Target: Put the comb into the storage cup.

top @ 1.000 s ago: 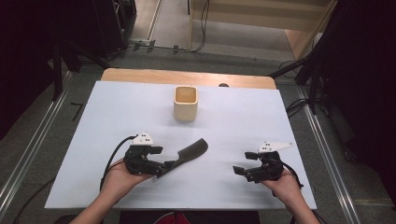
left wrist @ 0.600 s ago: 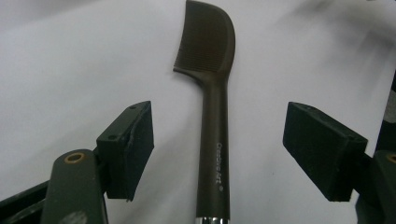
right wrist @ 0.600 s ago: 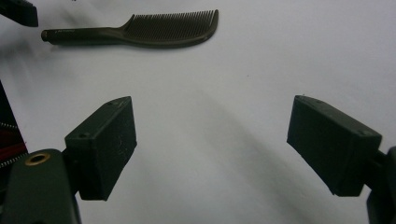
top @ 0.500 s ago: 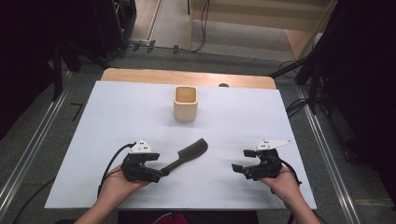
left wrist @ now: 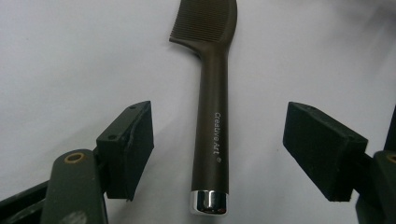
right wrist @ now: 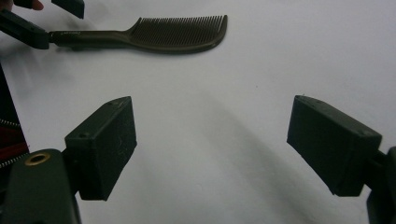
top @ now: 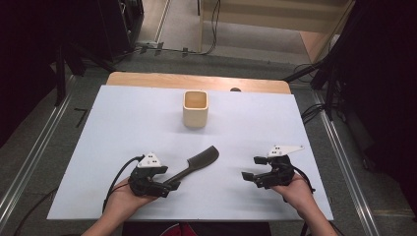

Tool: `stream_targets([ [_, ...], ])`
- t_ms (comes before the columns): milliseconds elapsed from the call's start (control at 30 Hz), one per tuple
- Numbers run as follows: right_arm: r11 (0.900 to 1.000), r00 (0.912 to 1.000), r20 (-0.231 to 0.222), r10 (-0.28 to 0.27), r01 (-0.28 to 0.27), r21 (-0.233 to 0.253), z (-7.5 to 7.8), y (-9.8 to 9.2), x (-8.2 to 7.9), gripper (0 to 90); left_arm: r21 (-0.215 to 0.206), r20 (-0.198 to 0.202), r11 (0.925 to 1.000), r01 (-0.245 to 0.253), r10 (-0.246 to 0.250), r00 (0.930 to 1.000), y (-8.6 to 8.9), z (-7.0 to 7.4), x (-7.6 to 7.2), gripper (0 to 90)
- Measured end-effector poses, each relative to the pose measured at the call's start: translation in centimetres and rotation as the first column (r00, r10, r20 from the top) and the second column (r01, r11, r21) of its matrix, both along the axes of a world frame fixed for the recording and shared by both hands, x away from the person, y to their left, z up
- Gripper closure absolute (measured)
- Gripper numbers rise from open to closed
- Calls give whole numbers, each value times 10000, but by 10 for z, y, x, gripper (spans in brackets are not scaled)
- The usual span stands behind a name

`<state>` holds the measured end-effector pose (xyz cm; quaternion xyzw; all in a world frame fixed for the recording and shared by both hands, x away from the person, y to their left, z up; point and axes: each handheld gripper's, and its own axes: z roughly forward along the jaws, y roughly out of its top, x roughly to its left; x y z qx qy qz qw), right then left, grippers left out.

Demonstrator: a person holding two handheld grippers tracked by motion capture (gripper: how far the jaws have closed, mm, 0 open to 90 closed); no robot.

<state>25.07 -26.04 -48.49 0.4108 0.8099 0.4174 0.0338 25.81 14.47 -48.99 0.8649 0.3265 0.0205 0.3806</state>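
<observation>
The comb (top: 195,164) lay flat on the bench (top: 123,118), near the front and left of centre, its toothed head pointing far-right toward the cup (top: 195,108) and its chrome-capped handle toward the person. That slant probably suited the left gripper (top: 167,187), which sat at the handle's near end with its fingers (left wrist: 128,149) spread wide to either side of the handle and touching nothing, lined up along it as if for a pinch across its width. The right gripper (top: 250,175) rested well apart on the right, its fingers (right wrist: 105,142) likewise parted over bare surface, seemingly waiting. The open-topped cup stood upright farther back, near the middle, a likely place for the comb.

The bench top was a plain white sheet over a wooden board. Around it ran grey floor, cables and dark stands.
</observation>
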Motion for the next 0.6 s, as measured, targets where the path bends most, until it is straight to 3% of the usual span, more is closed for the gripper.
stream_targets([
  [400, 10000, 10000, 39, -23, 23, -6, 0, 0, 0, 141, 514, 56, 9983, 276, -279, 9996, -6, -9, -1, 334],
  [600, 10000, 10000, 71, -25, 26, -9, 0, 0, 0, 141, 778, 612, 9962, 387, -435, 9972, -10, -12, -7, 394],
])
